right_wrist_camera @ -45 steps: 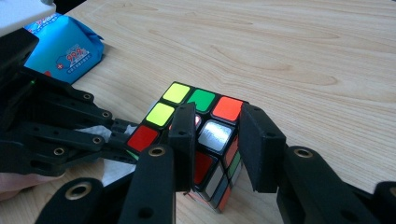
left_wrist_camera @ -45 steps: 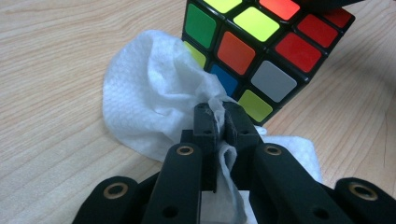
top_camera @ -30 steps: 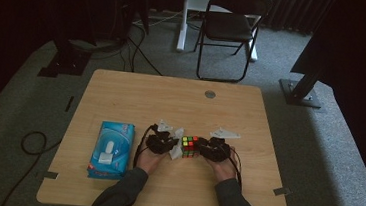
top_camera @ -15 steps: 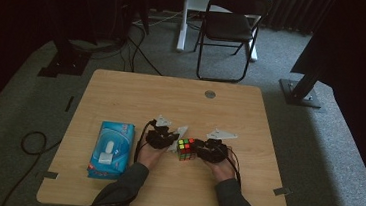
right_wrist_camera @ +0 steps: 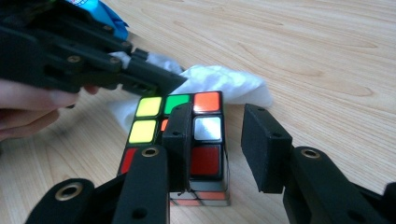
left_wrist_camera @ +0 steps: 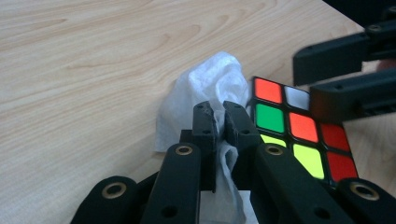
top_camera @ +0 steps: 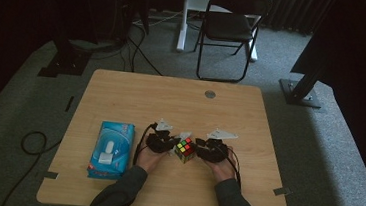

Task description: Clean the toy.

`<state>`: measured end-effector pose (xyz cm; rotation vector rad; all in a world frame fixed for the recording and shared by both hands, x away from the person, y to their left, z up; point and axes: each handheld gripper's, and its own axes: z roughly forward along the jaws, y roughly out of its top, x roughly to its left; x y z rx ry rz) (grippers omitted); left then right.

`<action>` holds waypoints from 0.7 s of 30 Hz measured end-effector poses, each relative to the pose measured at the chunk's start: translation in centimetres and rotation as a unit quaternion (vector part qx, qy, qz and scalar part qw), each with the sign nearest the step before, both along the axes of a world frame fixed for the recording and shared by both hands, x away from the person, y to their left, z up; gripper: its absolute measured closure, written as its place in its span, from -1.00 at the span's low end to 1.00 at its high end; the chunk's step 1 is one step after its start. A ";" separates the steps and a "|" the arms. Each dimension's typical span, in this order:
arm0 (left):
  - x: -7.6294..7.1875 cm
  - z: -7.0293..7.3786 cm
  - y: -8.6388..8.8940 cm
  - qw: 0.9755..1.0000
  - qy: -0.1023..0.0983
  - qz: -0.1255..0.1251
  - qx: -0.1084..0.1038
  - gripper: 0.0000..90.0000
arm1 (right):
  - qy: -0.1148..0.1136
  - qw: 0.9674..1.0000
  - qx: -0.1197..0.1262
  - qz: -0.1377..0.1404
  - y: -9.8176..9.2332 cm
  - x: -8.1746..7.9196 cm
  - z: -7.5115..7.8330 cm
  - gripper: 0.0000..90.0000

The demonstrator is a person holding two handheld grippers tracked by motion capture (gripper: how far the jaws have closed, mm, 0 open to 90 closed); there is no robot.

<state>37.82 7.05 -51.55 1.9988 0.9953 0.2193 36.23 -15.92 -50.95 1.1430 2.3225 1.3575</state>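
Note:
A colour-scrambled puzzle cube (top_camera: 185,149) sits on the wooden table (top_camera: 171,102) between my two grippers. My left gripper (top_camera: 171,144) lies at its left side, shut on a crumpled white tissue (left_wrist_camera: 210,88) that touches the cube (left_wrist_camera: 299,135). My right gripper (top_camera: 201,149) reaches in from the cube's right. In the right gripper view its jaws (right_wrist_camera: 219,114) have just been opening. The left jaw lies over the cube's top face (right_wrist_camera: 205,130), and the right pad (right_wrist_camera: 259,140) stands clear of the cube's side with a gap. The tissue (right_wrist_camera: 224,81) bulges out behind the cube.
A blue tissue pack (top_camera: 111,149) lies left of my left hand. A round grey cap (top_camera: 210,94) sits in the tabletop near the far edge. A folding chair (top_camera: 227,29) and stand bases are on the floor beyond the table.

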 end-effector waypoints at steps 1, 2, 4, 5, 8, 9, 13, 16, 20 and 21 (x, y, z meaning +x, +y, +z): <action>-0.2 0.0 0.0 1.000 0.001 0.000 -0.001 0.87 | 0.000 1.000 -0.001 -0.001 0.0 0.0 0.0 0.41; -0.6 -0.1 0.1 1.000 0.003 -0.002 -0.005 0.88 | -0.001 1.000 -0.001 -0.005 0.0 0.0 0.0 0.41; -0.6 -0.1 0.1 1.000 0.003 -0.002 -0.005 0.88 | -0.002 1.000 -0.001 -0.008 -0.1 0.0 0.0 0.41; -1.0 -0.1 0.0 1.000 0.004 -0.006 -0.006 0.88 | -0.002 1.000 -0.001 -0.008 -0.1 0.0 0.0 0.41; -1.5 -0.1 -0.1 1.000 0.004 -0.007 -0.009 0.88 | -0.003 1.000 -0.002 -0.019 -0.2 0.1 0.0 0.41; -1.6 -0.1 -0.2 1.000 0.005 -0.008 -0.011 0.88 | -0.003 1.000 -0.002 -0.022 -0.2 0.1 0.0 0.41; -2.2 -0.1 -0.5 1.000 0.005 -0.017 -0.015 0.88 | -0.006 0.999 -0.006 -0.039 -0.3 0.1 0.1 0.41; -2.5 0.0 -0.7 1.000 0.004 -0.021 -0.015 0.88 | -0.002 0.999 -0.006 -0.050 -0.4 0.2 0.1 0.42; -2.4 -0.1 -0.7 1.000 0.005 -0.022 -0.017 0.88 | 0.001 0.998 -0.004 -0.057 -0.5 0.2 0.1 0.41; -2.4 0.0 -0.7 1.000 0.005 -0.021 -0.017 0.88 | 0.001 0.998 -0.004 -0.058 -0.4 0.2 0.1 0.41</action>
